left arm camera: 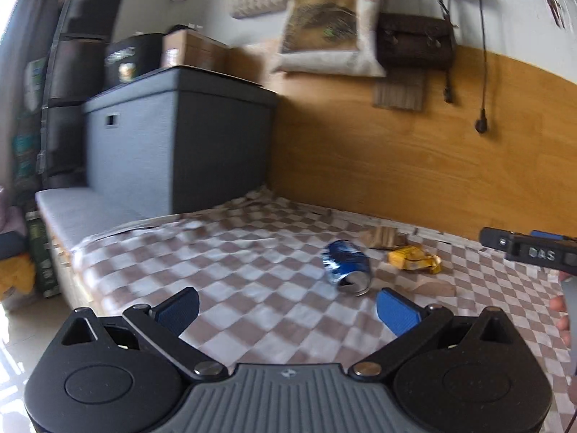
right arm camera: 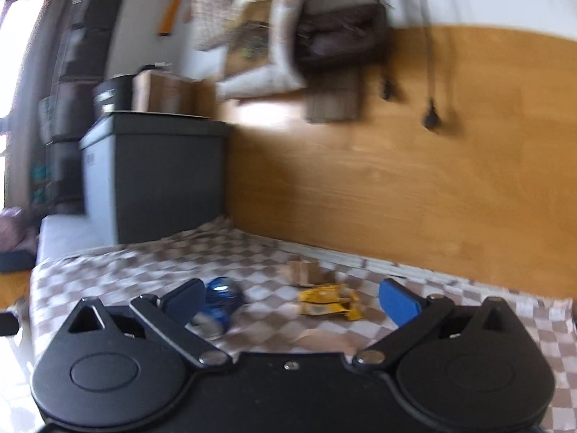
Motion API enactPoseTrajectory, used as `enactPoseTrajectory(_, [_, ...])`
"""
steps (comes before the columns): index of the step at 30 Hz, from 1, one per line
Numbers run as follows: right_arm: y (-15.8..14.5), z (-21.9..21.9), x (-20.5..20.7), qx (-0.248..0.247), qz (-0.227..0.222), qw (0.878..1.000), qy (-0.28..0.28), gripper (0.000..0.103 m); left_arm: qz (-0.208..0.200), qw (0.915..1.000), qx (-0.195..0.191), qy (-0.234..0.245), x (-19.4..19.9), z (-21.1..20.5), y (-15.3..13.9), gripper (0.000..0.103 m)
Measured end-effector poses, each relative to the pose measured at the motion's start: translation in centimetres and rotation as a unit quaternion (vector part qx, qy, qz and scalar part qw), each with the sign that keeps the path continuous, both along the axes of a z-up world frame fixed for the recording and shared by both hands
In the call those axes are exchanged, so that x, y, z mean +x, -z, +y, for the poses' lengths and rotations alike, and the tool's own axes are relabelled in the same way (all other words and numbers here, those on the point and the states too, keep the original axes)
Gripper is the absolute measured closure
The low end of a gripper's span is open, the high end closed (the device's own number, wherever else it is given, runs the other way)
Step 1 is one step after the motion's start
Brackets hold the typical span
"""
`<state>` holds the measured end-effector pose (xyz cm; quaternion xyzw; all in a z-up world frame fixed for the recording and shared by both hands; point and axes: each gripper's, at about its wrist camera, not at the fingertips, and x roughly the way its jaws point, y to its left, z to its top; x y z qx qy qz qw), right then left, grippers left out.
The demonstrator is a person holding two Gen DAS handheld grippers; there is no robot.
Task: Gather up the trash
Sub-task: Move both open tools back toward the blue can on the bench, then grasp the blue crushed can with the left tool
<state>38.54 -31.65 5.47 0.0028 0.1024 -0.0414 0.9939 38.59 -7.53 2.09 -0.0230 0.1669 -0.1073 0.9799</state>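
Two bits of trash sit on the checked blanket point(left arm camera: 252, 252) in my left camera: a crushed blue can point(left arm camera: 347, 267) and a crumpled yellow wrapper point(left arm camera: 414, 259). The can lies on its side, dented, silver end facing me, long axis running away from me and a little left. The wrapper is just to its right, near the wooden wall panel point(left arm camera: 414, 166), with some tan scraps point(left arm camera: 382, 237) behind it. My left gripper point(left arm camera: 286, 310) hovers low over the blanket, fingers spread wide and holding nothing, the can just past the right fingertip. My right gripper point(left arm camera: 530, 250) pokes in at the right edge, with a bit of my hand point(left arm camera: 562, 315) under it.

Right camera is blurrier. My right gripper point(right arm camera: 290, 301) is also released wide and empty above the blanket point(right arm camera: 108, 274). The can point(right arm camera: 220, 301) sits right behind the left finger, partly hidden. The wrapper point(right arm camera: 330, 301) lies flat between the fingertips, farther out, long side running left to right.
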Motion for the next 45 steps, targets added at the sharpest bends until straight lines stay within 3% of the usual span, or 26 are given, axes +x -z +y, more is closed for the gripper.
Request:
enactPoseTrajectory(6, [2.7, -4.7, 5.3, 0.056, 0.028, 0.998, 0.027, 0.000, 0.021, 0.9988, 0.000, 0.045, 4.9, -4.1, 1.1, 0.000])
enactPoseTrajectory(11, [5.7, -7.4, 9.1, 0.100, 0.043, 0.993, 0.038, 0.000, 0.044, 0.9954, -0.026, 0.081, 9.5, -6.2, 2.5, 0.000])
enactPoseTrajectory(15, [7.8, -9.8, 11.3, 0.172, 0.044, 0.984, 0.028, 0.000, 0.077, 0.9888, -0.083, 0.097, 13.1, -6.2, 4.1, 0.000])
enactPoseTrajectory(19, [9.6, -11.3, 13.3, 0.236, 0.047, 0.971, -0.005, 0.000, 0.118, 0.9749, -0.151, 0.114, 16.8, -5.6, 5.6, 0.000])
enactPoseTrajectory(25, [10.9, -12.2, 14.8, 0.305, 0.079, 0.945, -0.090, 0.000, 0.138, 0.9632, -0.204, 0.108, 20.7, -5.2, 6.8, 0.000])
enactPoseTrajectory(29, [11.6, -12.9, 14.9, 0.343, 0.082, 0.930, -0.100, 0.001, 0.148, 0.9463, -0.273, 0.091, 22.7, -4.9, 7.7, 0.000])
enactPoseTrajectory(31, [11.5, -12.7, 14.8, 0.337, 0.093, 0.931, -0.109, 0.003, 0.150, 0.9368, -0.305, 0.082, 23.3, -4.9, 8.0, 0.001])
enactPoseTrajectory(33, [11.2, -12.3, 14.8, 0.314, 0.107, 0.937, -0.109, 0.009, 0.155, 0.9325, -0.316, 0.083, 23.5, -5.3, 8.0, 0.001])
enactPoseTrajectory(39, [10.5, -11.1, 14.4, 0.247, 0.155, 0.944, -0.156, 0.037, 0.158, 0.9380, -0.287, 0.114, 23.2, -7.6, 7.1, 0.019])
enactPoseTrajectory(41, [10.3, -10.6, 14.1, 0.220, 0.164, 0.947, -0.166, 0.044, 0.160, 0.9406, -0.277, 0.114, 23.0, -8.3, 7.0, 0.029])
enactPoseTrajectory(45, [10.0, -9.7, 13.7, 0.186, 0.175, 0.948, -0.190, 0.066, 0.177, 0.9431, -0.261, 0.106, 23.1, -9.4, 7.2, 0.037])
